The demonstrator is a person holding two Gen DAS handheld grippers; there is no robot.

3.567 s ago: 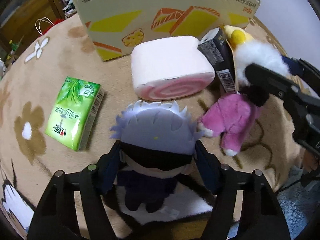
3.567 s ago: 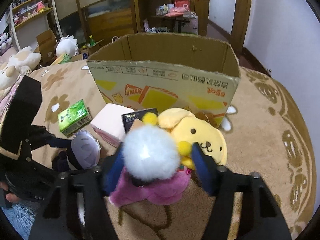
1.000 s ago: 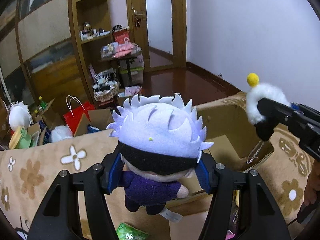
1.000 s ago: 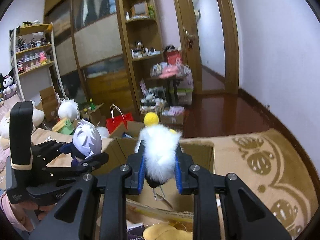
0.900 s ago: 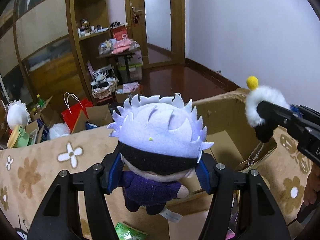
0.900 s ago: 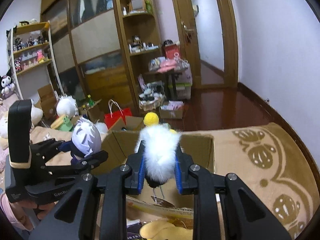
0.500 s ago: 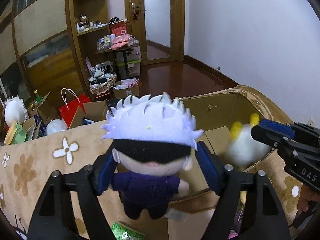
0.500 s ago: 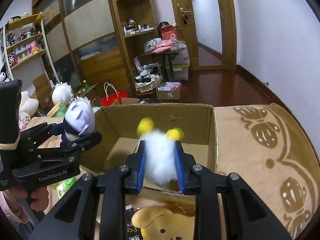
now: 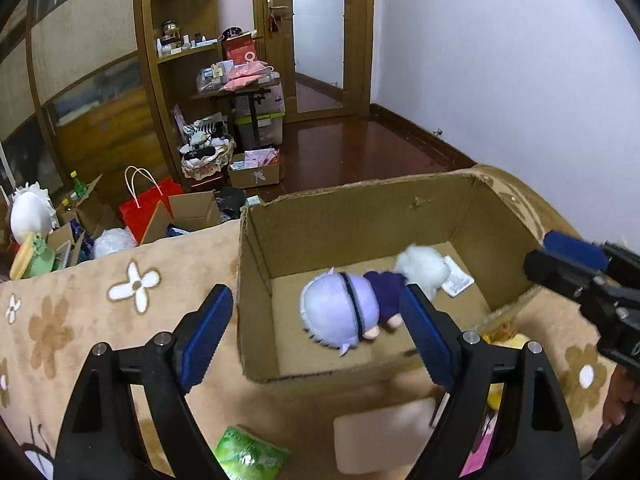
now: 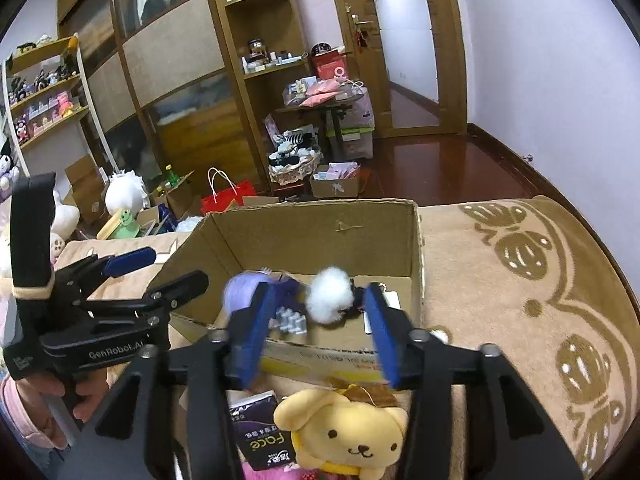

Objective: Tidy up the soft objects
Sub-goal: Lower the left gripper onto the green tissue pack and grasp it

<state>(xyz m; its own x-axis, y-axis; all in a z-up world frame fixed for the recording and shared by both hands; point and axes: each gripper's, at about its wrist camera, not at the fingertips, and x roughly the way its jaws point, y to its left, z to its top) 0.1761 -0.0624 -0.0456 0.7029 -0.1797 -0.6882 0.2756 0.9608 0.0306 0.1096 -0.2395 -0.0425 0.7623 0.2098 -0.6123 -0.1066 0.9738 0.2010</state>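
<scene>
An open cardboard box point(image 9: 256, 264) stands on the beige flowered blanket point(image 9: 80, 320). A white-haired doll in purple point(image 9: 344, 312) lies on its side inside the box, next to a fluffy white plush point(image 9: 424, 270). Both also show in the right wrist view, the doll point(image 10: 240, 288) and the white plush point(image 10: 330, 300). My left gripper point(image 9: 316, 340) is open and empty above the box's near wall. My right gripper point(image 10: 316, 332) is open and empty above the box's point(image 10: 312, 232) near edge.
A yellow dog plush point(image 10: 348, 436) and a dark packet point(image 10: 260, 436) lie in front of the box. A pink roll cushion point(image 9: 384, 436) and a green tissue pack point(image 9: 248, 456) lie nearby. Shelves, bags and boxes fill the floor behind.
Both grippers have opened and let go. The white-haired doll and the fluffy white plush have dropped into the box and now lie on its floor.
</scene>
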